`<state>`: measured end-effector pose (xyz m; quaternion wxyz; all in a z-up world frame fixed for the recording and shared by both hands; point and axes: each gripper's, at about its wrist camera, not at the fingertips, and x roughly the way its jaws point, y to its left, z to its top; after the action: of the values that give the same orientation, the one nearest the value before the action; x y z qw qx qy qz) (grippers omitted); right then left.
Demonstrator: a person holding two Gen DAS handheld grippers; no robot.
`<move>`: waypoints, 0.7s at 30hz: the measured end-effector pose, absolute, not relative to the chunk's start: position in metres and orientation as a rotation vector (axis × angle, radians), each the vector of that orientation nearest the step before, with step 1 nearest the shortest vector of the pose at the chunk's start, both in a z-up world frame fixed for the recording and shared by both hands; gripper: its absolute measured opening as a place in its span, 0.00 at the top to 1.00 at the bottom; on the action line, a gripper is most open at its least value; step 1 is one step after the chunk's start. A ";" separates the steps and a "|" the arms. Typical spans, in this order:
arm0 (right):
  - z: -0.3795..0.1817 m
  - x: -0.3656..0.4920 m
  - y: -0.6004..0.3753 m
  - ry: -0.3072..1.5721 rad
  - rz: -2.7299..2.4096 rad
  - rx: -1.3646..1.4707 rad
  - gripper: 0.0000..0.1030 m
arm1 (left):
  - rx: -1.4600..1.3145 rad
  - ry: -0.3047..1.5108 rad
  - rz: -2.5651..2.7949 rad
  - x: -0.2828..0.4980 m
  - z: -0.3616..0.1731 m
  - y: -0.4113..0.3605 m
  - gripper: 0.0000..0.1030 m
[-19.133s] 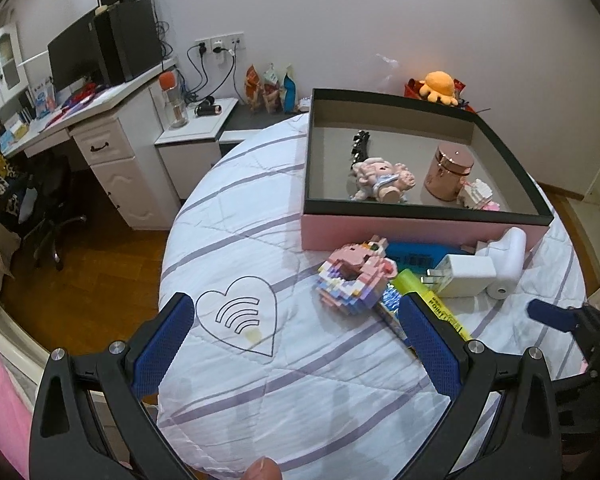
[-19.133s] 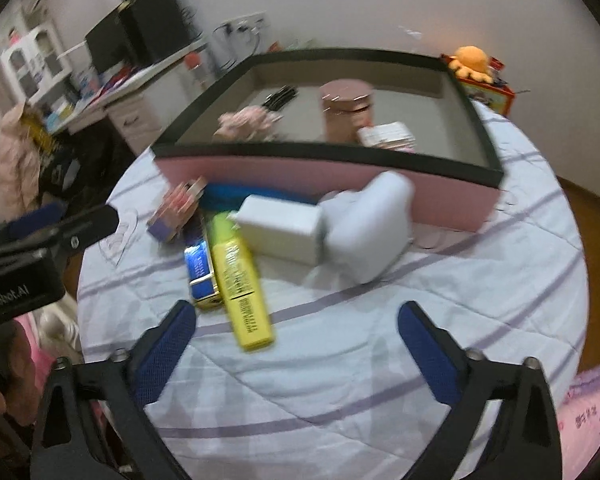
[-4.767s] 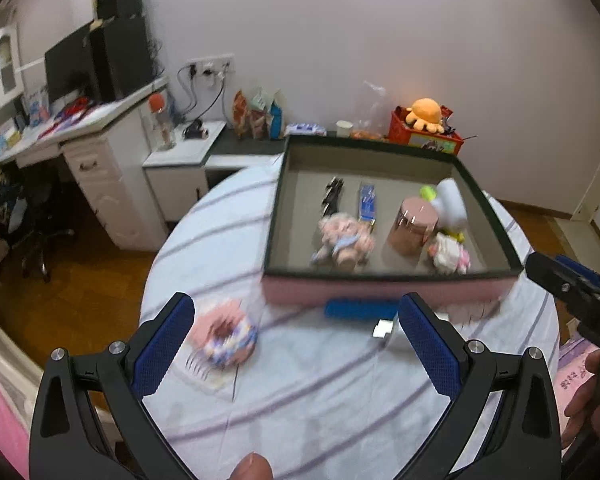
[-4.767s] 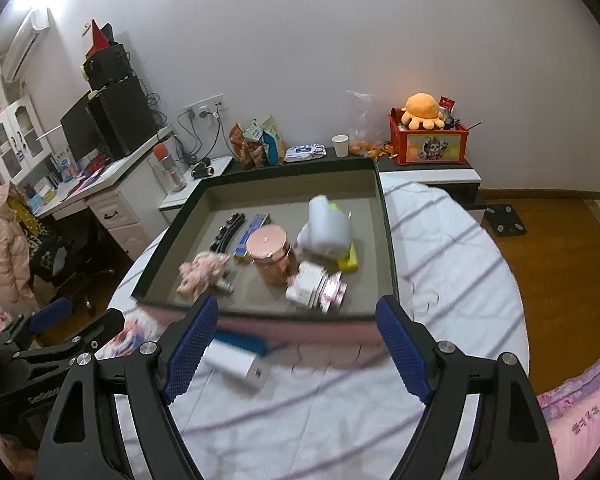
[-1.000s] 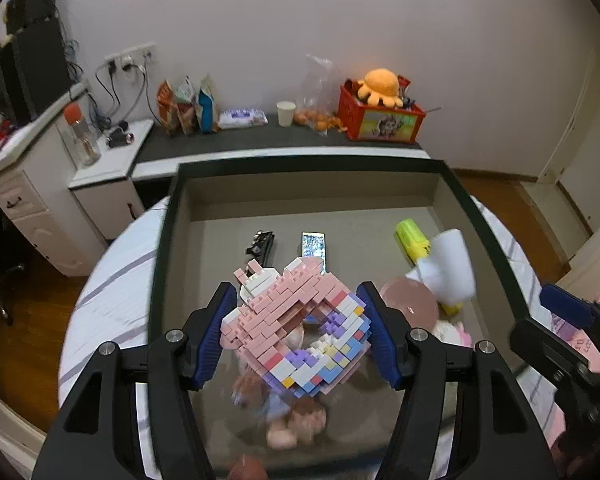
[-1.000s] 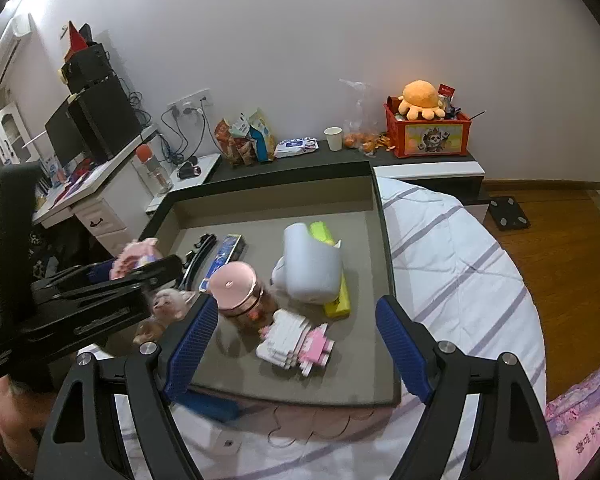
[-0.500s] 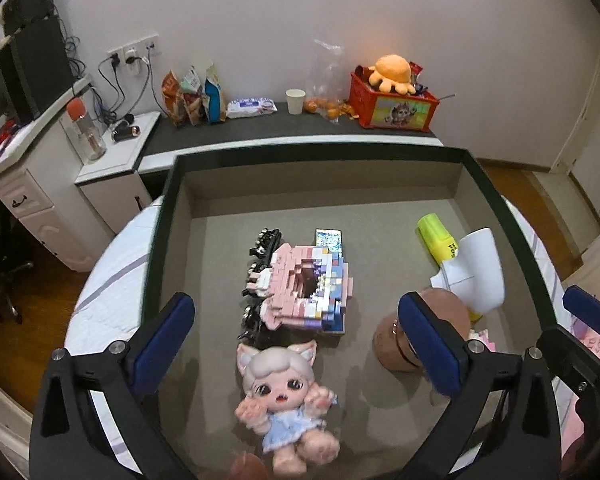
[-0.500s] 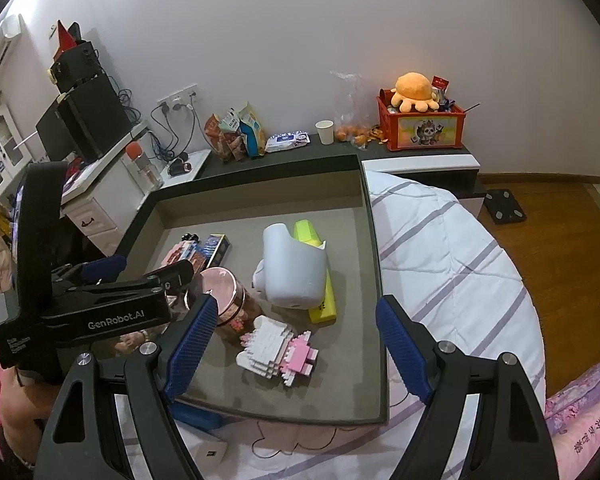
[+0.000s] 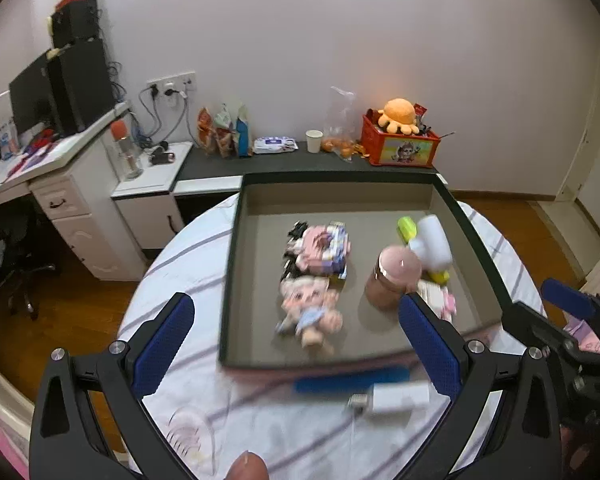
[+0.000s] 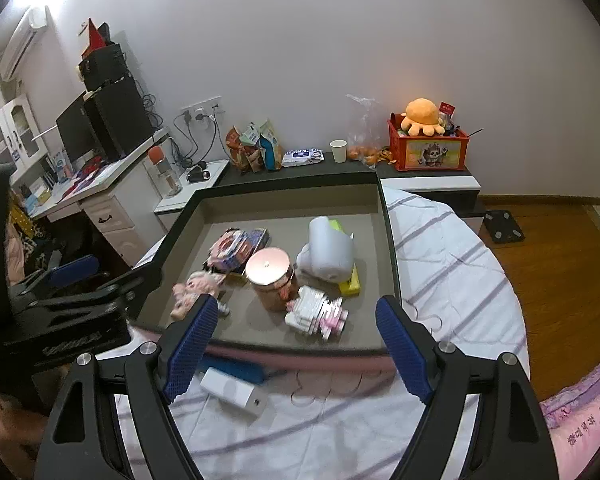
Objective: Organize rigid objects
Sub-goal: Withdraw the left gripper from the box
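Note:
A dark-rimmed tray [image 9: 340,178] [image 10: 284,188] stands on the round striped table [image 9: 180,248]. In it lie a pink brick model [image 9: 322,248] [image 10: 236,246], a doll [image 9: 308,312] [image 10: 194,288], a pink jar [image 9: 394,276] [image 10: 270,272], a white bulky device [image 9: 432,240] [image 10: 328,248] over a yellow marker [image 9: 406,226], and a small white-pink brick figure [image 10: 316,312]. A blue flat piece [image 9: 352,380] and a white charger [image 9: 396,396] [image 10: 234,394] lie on the cloth before the tray. My left gripper [image 9: 296,304] is open and empty, short of the tray's near wall. My right gripper [image 10: 297,308] is open and empty too.
A white desk [image 9: 60,184] with a monitor stands at the left. A low dark cabinet [image 9: 300,160] behind the tray carries snack bags, a paper cup and a red crate with an orange plush [image 9: 398,114]. Wooden floor surrounds the table; pink bedding [image 10: 580,420] lies at the lower right.
My left gripper opened and let go of the pink brick model, which now lies in the tray. Both grippers have drawn back from the tray toward the table's near side.

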<state>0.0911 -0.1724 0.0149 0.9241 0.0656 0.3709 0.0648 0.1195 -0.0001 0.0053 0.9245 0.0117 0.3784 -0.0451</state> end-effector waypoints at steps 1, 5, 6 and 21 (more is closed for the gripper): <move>0.015 0.087 -0.172 0.763 0.135 0.132 0.20 | 0.024 0.774 -0.087 0.113 0.005 0.003 0.00; 0.006 0.068 -0.169 0.784 0.135 0.130 0.20 | 0.011 0.779 -0.071 0.083 0.001 0.013 0.00; 0.004 0.064 -0.169 0.791 0.135 0.133 0.20 | 0.010 0.781 -0.070 0.074 -0.001 0.016 0.00; -0.001 0.035 -0.156 0.804 0.174 0.111 0.20 | -0.023 0.797 -0.037 0.029 -0.014 0.031 0.00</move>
<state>0.0352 -0.1555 -0.0014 0.9151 0.0537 0.3906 0.0843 0.0289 0.0308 -0.0143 0.9214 -0.0111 0.3880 -0.0181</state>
